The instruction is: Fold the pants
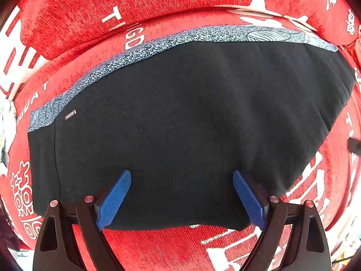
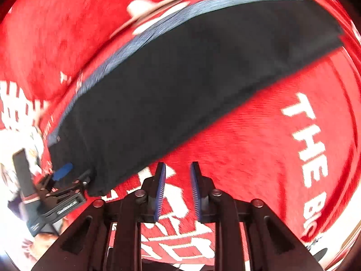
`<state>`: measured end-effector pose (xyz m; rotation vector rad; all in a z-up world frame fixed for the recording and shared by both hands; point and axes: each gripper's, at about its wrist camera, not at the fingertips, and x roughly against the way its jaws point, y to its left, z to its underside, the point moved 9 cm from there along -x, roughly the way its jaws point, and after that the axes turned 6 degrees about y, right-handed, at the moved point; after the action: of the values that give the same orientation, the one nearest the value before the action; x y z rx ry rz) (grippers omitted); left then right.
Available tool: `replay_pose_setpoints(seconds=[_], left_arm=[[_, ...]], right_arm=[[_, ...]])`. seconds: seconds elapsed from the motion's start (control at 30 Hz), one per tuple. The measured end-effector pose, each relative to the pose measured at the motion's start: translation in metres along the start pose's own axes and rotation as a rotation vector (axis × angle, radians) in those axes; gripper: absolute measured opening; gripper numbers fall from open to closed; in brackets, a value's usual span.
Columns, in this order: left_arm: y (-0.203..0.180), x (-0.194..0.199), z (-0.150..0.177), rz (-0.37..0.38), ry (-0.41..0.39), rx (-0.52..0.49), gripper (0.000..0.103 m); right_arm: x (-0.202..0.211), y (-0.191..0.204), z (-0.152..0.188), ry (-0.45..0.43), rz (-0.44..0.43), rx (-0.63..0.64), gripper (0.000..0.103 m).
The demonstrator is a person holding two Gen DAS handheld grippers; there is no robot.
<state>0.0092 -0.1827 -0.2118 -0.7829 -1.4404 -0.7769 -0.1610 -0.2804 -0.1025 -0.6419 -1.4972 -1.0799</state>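
Our left gripper (image 1: 181, 176) hangs spread wide over the black pants (image 1: 180, 124), gripping nothing. Our right gripper (image 2: 177, 169) has its blue pads nearly together, empty, above the red cushion (image 2: 248, 146). The pants lie folded flat on that cushion.

Black pants (image 1: 191, 124) folded flat, blue-speckled edge.

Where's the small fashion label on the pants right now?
In the left wrist view, the label sits at the far left of the black pants, just below the speckled blue band, well clear of the left gripper.
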Motion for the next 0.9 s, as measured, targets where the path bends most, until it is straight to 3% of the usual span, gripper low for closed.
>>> replay_pose_setpoints(seconds=[0.03, 0.1, 0.17, 0.33, 0.43, 0.5, 0.57, 0.63, 0.73, 0.83, 0.9], left_arm=[[0.001, -0.001, -0.001, 0.003, -0.002, 0.005, 0.093], [0.000, -0.003, -0.005, 0.003, -0.004, 0.012, 0.093], [0.008, 0.001, 0.002, 0.004, -0.004, 0.030, 0.093], [0.016, 0.002, 0.003, 0.016, -0.013, 0.074, 0.093], [0.019, 0.001, 0.005, 0.018, -0.008, 0.072, 0.093], [0.015, -0.001, 0.004, 0.018, -0.002, 0.066, 0.093], [0.011, -0.004, 0.003, 0.012, -0.001, 0.062, 0.094], [0.008, -0.004, 0.000, 0.007, 0.000, 0.061, 0.094], [0.004, -0.006, 0.000, 0.000, -0.004, 0.057, 0.094], [-0.001, -0.004, 0.004, -0.002, 0.002, 0.055, 0.094], [-0.005, -0.004, 0.002, -0.007, 0.017, 0.057, 0.094]], right_arm=[[0.007, -0.005, -0.005, -0.017, -0.029, -0.024, 0.031], [0.018, -0.016, -0.020, -0.050, -0.068, -0.062, 0.049], [0.024, -0.028, -0.040, -0.086, -0.111, -0.091, 0.056], [-0.013, -0.041, -0.066, 0.005, -0.246, -0.206, 0.055], [-0.013, -0.036, -0.071, -0.003, -0.329, -0.212, 0.039], [-0.020, -0.033, -0.072, 0.019, -0.313, -0.214, 0.020], [-0.021, -0.034, -0.075, 0.030, -0.312, -0.217, 0.012], [-0.016, -0.032, -0.077, 0.020, -0.309, -0.202, 0.008], [-0.018, -0.045, -0.065, 0.008, -0.237, -0.182, 0.005], [-0.020, -0.068, -0.054, 0.024, -0.270, -0.231, 0.005], [-0.013, -0.063, -0.056, 0.019, -0.248, -0.173, 0.005]])
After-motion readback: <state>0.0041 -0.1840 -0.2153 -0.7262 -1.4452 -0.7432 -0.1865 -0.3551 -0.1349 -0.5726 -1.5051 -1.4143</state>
